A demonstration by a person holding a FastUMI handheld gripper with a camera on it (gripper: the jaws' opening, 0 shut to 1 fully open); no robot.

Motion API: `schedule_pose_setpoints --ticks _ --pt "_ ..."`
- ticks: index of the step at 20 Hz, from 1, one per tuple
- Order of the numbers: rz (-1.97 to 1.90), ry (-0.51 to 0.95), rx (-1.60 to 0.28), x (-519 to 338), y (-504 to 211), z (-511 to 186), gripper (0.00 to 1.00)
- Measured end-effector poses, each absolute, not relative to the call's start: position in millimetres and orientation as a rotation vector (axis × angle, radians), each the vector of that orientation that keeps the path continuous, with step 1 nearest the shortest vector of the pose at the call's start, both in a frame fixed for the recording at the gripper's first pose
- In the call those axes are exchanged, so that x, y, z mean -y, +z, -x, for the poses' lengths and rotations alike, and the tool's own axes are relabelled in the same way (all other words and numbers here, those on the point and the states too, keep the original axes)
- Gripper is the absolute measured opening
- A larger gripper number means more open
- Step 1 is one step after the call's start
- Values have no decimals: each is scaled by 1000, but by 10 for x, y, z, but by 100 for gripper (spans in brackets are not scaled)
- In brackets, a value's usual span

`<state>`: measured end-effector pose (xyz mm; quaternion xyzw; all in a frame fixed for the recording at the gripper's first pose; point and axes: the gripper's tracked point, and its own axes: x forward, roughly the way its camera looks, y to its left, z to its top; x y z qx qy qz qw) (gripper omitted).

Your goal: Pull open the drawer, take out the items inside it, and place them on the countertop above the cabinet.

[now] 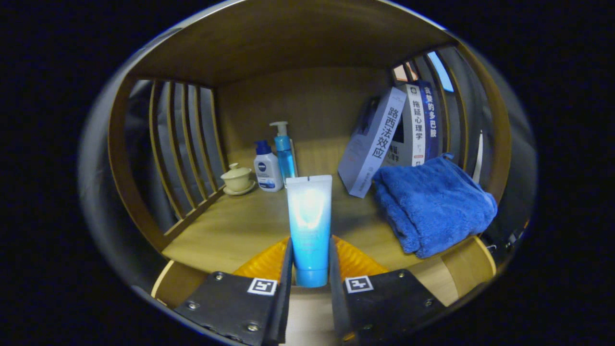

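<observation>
A light blue squeeze tube (pixel 309 226) stands upright, cap down, between my fingers. Both fingers (pixel 287 262) press on its lower part, so my gripper (pixel 310 269) is shut on it. The tube is held over the near part of the wooden countertop (pixel 230 230), which lies under a wooden shelf roof. Whether its cap touches the wood is hidden by the fingers. A folded blue towel (pixel 432 206) lies on the countertop to the right of the tube.
At the back left stand a white bottle with a blue cap (pixel 267 168), a blue pump bottle (pixel 284 151) and a small lidded cup on a saucer (pixel 237 179). Books (pixel 394 134) lean at the back right. Slatted wooden sides (pixel 182 144) close both ends.
</observation>
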<state>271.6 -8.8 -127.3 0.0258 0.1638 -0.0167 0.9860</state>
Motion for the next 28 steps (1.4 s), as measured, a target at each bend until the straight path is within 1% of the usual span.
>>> schedule_pose_setpoints --ticks 7,8,12,17,20,23,28 --pt "-53 -90 -367 245 -1422 -2985 38" --pt "-42 -93 -372 261 -1457 -2987 42" --pt "-34 -92 -337 260 -1356 -2952 44" --pt "-16 -74 -300 226 -1138 -2663 97" --pt "7 -75 -261 223 -959 -2349 100" --pt "39 -69 -212 172 -820 -1942 100" --pt "124 -84 -136 21 -808 -1180 100"
